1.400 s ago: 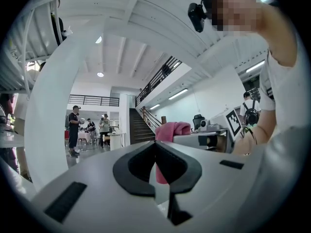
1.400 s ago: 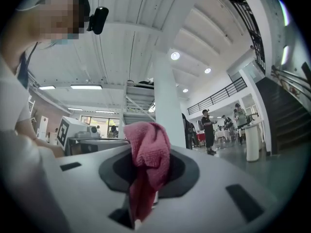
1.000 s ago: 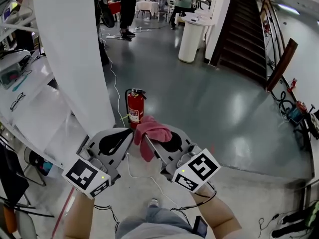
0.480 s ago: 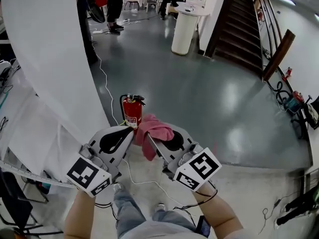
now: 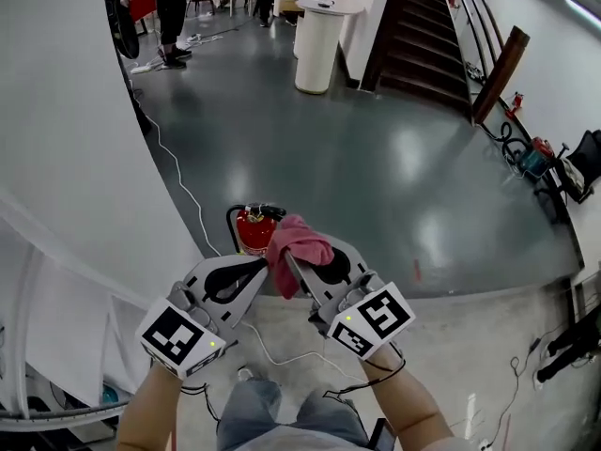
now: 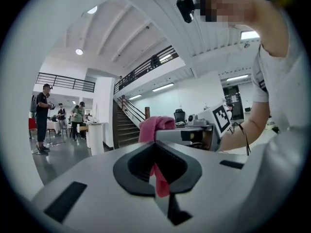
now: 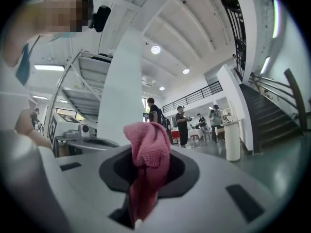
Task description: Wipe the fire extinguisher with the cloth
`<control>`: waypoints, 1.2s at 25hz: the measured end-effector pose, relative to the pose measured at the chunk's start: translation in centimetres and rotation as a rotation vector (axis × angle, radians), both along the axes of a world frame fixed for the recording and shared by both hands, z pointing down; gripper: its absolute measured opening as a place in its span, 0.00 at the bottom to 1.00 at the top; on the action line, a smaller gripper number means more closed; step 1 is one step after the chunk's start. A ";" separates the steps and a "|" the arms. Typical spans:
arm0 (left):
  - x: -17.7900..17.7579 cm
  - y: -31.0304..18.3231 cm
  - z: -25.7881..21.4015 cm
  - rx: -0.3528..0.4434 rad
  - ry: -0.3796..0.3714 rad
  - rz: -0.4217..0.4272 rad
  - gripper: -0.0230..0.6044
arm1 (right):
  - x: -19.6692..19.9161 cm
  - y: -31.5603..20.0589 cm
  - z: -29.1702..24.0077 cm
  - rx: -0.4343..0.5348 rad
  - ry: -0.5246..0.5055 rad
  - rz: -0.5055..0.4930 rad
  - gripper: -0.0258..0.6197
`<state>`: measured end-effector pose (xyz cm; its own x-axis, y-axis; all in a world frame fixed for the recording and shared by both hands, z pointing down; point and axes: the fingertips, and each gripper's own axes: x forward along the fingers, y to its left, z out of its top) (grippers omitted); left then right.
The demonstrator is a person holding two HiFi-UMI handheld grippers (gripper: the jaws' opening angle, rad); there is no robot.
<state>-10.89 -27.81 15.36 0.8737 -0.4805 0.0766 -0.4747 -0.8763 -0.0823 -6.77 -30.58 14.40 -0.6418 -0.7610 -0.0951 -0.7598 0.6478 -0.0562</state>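
Observation:
A red fire extinguisher (image 5: 252, 231) stands upright on the grey floor beside a white pillar, just beyond my two grippers. A pink cloth (image 5: 302, 238) bunches over its right side in the head view; contact cannot be told. My right gripper (image 5: 293, 263) is shut on the cloth (image 7: 146, 144), which fills the jaws' hollow and hangs down. My left gripper (image 5: 261, 267) sits close at its left, jaws together with a thin pink strip (image 6: 158, 181) of cloth caught between them. The left gripper view also shows the cloth (image 6: 155, 126) atop the right gripper.
A broad white pillar (image 5: 75, 158) rises at the left, with a cable (image 5: 178, 181) running along the floor past it. A white round stand (image 5: 315, 36), stairs (image 5: 413, 36) and people (image 5: 174, 7) are far back. Tools and cables (image 5: 535, 153) lie at the right wall.
The head view has drawn nearer to the fire extinguisher, which now sits right at the gripper tips. Both grippers stayed together with the cloth, now bunched higher over the extinguisher's top.

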 end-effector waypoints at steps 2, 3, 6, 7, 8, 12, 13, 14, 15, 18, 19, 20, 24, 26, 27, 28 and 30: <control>-0.2 -1.3 1.0 0.002 0.002 0.020 0.05 | -0.4 -1.6 1.3 -0.003 0.011 0.015 0.17; -0.3 -1.9 1.7 0.006 0.003 0.026 0.05 | -0.6 -2.2 2.1 -0.003 0.016 0.017 0.17; -0.7 -3.8 5.1 0.026 0.018 0.033 0.05 | -1.3 -4.4 6.1 0.013 0.040 0.008 0.17; -1.0 -4.5 6.6 0.037 0.026 0.033 0.05 | -1.6 -5.3 7.9 0.024 0.050 0.002 0.17; -1.3 -5.3 8.3 0.052 0.032 0.033 0.05 | -2.0 -6.2 9.9 0.038 0.061 -0.005 0.17; -1.5 -6.4 15.5 0.117 0.021 0.021 0.05 | -2.5 -8.7 18.2 0.091 0.110 -0.035 0.17; -1.5 -6.3 17.4 0.123 0.017 0.015 0.05 | -2.5 -9.0 20.3 0.105 0.121 -0.040 0.17; -1.6 -6.2 19.5 0.126 0.017 0.009 0.05 | -2.6 -9.4 22.3 0.119 0.129 -0.043 0.17; -1.7 -6.2 21.4 0.130 0.022 0.004 0.05 | -2.7 -9.9 24.3 0.132 0.135 -0.044 0.17; -1.5 -6.1 26.4 0.153 0.036 -0.009 0.05 | -2.7 -11.6 29.1 0.169 0.162 -0.044 0.17; -1.4 -5.9 28.0 0.156 0.034 -0.019 0.05 | -2.7 -12.1 30.3 0.186 0.172 -0.040 0.17; -1.4 -5.8 29.5 0.155 0.033 -0.030 0.05 | -2.8 -12.7 31.2 0.207 0.181 -0.032 0.17; -1.4 -4.8 34.7 0.167 0.027 -0.063 0.05 | -3.1 -15.3 32.9 0.309 0.227 0.042 0.17; -1.2 -4.4 36.2 0.174 0.020 -0.078 0.05 | -3.6 -17.2 33.5 0.331 0.263 0.077 0.17; -1.1 -4.3 36.7 0.176 0.018 -0.084 0.05 | -3.9 -18.1 34.1 0.334 0.272 0.086 0.17; -1.1 -4.2 37.0 0.176 0.018 -0.090 0.05 | -4.1 -18.6 34.7 0.341 0.266 0.091 0.17; -1.3 -4.1 37.3 0.174 0.019 -0.102 0.05 | -4.0 -18.6 35.6 0.380 0.227 0.098 0.17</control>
